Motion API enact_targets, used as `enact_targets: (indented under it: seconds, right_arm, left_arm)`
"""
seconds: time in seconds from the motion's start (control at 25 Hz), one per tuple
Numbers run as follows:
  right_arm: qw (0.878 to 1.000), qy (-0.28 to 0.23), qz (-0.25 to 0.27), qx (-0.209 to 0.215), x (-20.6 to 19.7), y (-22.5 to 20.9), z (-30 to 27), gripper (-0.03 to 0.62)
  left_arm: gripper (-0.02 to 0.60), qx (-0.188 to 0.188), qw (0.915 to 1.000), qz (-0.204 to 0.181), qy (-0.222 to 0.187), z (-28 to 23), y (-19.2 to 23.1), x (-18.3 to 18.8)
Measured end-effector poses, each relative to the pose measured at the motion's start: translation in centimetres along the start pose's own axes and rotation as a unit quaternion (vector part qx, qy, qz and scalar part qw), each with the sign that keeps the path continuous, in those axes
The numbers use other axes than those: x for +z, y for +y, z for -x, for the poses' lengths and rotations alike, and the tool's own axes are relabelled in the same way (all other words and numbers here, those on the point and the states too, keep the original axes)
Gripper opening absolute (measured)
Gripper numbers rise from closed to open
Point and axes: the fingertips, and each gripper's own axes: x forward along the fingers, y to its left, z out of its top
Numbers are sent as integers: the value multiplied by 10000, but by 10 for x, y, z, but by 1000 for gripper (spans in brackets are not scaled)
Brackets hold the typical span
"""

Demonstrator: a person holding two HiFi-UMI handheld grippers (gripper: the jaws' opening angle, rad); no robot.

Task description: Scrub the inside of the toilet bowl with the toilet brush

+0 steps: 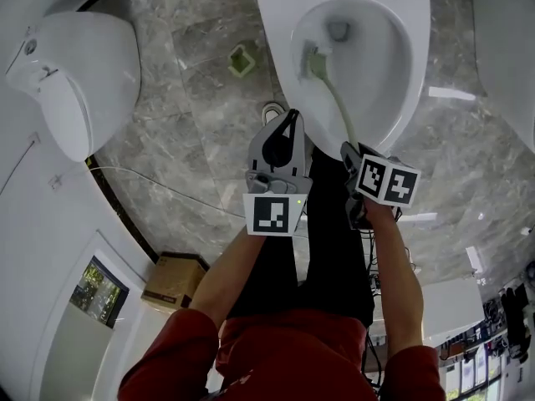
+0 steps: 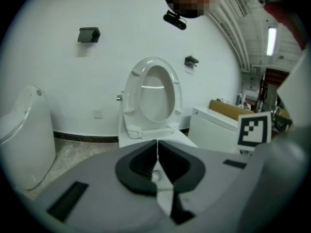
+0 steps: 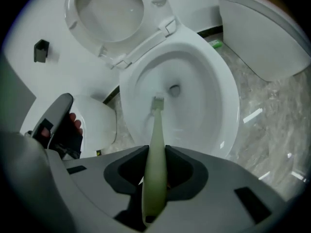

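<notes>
the bowl [image 1: 393, 82] stood open in the head view, its seat [image 3: 104, 6] tipped up against the wall at 12 o'clock. in the bowl was the head of the brush [image 1: 336, 100], lying against the inner wall at about 9 o'clock, below and just beside the drain [image 1: 338, 30], which sat near 12 o'clock. the pale green handle ran out toward 5 o'clock, crossed the front rim and ended in the right gripper [image 1: 349, 150].

the right gripper pointed steeply down into the bowl, carried on a bare forearm with a red sleeve. its fingers [image 3: 181, 168] stood at a middling width, clamped on the handle from both sides, with the butt of the handle showing behind them. the left gripper [image 1: 292, 117] hovered at the front rim near 7 o'clock, tilted gently down and aimed at the raised seat. its fingers [image 2: 138, 163] were pressed together with nothing between them. it sat just beside the handle's line, apart from it.

around the bowl was a grey marble floor [image 1: 192, 132]. a small green thing [image 1: 241, 59] lay on it at the bowl's 9 o'clock. a second toilet [image 1: 75, 73] stood well apart at 10 o'clock in the head view, and another white fixture [image 1: 510, 48] at 2 o'clock. a box [image 1: 174, 278] sat at 7 o'clock, its contents not visible, and a thin cable [image 1: 167, 190] crossed the floor near it.
</notes>
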Motion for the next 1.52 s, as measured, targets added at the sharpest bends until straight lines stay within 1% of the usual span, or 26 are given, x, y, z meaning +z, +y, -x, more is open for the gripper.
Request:
enact_targets:
  seconds: [0.04,0.12,0.24,0.32,0.4,0.44,0.48,0.52,0.56,0.6,0.68,0.72,0.76,0.84,0.88,0.92,0.96,1.04,1.08,1.2,1.28,1.32,1.36,1.44,1.48,1.52]
  right_arm:
    - [10000,-6,-55,-17,-5,-1,-3,101]
    - [9995,-134,-53,-287,1,-14,-11,101]
    - [9956,-429,-129,-817,33,-49,-9,102]
    - [9919,-651,13,-1089,57,-68,4,101]
    - [9853,-806,569,-1394,80,-82,25,101]
    - [9768,-863,1088,-1631,92,-86,38,101]
    - [9599,-926,1793,-1947,106,-89,53,101]
    - [9312,-993,2635,-2314,119,-89,68,103]
    - [8885,-1057,3550,-2707,130,-88,81,103]
    - [8309,-1107,4482,-3106,140,-85,90,103]
    - [6962,-1091,6036,-3730,153,-74,99,101]
    - [6452,-998,6516,-3863,157,-71,95,101]
    - [6097,-853,6839,-3915,162,-72,87,101]
    - [5529,-489,7299,-3989,173,-80,65,101]
    - [5308,-332,7454,-4020,180,-82,55,101]
    - [5161,-223,7555,-4030,187,-81,47,101]
    - [5073,-152,7620,-4023,194,-77,41,101]
    - [4978,-53,7689,-4011,201,-65,40,101]
    - [4965,-4,7692,-4022,202,-62,46,101]
    - [5012,134,7594,-4147,195,-70,83,101]
    - [5109,252,7460,-4264,188,-82,111,101]
    - [5258,296,7342,-4285,185,-88,119,101]
    - [5512,309,7170,-4257,184,-91,121,101]
    - [6185,218,6718,-4071,185,-91,105,101]
    - [6477,137,6509,-3957,188,-87,91,101]
    - [6725,71,6324,-3844,192,-81,75,101]
  left_arm:
    - [-3,-2,10000,10,13,-1,0,0]
    - [-3,-26,10000,-36,1,-1,0,2]
    - [-3,-26,10000,-37,-49,0,1,6]
    - [-3,5,10000,0,-34,1,3,5]
    - [-3,17,10000,14,-45,1,3,5]
    - [-3,17,10000,33,-50,2,2,5]
    - [-3,5,10000,29,-55,2,2,5]
    - [-3,-20,10000,-9,-64,2,1,6]
    - [-3,-42,10000,-50,-76,2,0,5]
    - [-3,-50,9999,-65,-93,2,0,5]
    - [-3,-16,9999,-9,-133,1,0,5]
    - [-3,5,9999,20,-149,1,0,5]
    - [-3,12,9999,27,-158,0,0,6]
    - [-3,-4,9999,9,-144,1,-1,6]
    - [-3,-9,9999,10,-121,2,-1,5]
    - [-3,-5,10000,18,-85,3,0,3]
    - [-3,11,10000,26,-43,5,2,1]
    - [-3,64,10000,40,2,7,6,-1]
    - [-3,90,9999,50,1,8,7,-2]
    - [-3,130,9999,84,-49,8,11,-2]
    - [-3,139,9998,154,-57,7,11,-3]
    - [-3,145,9997,196,-65,6,10,-3]
    - [-3,148,9996,226,-79,6,10,-3]
    - [-3,140,9996,239,-85,6,8,-1]
    - [-3,123,9996,224,-76,7,8,-1]
    - [-3,99,9997,193,-66,8,7,0]
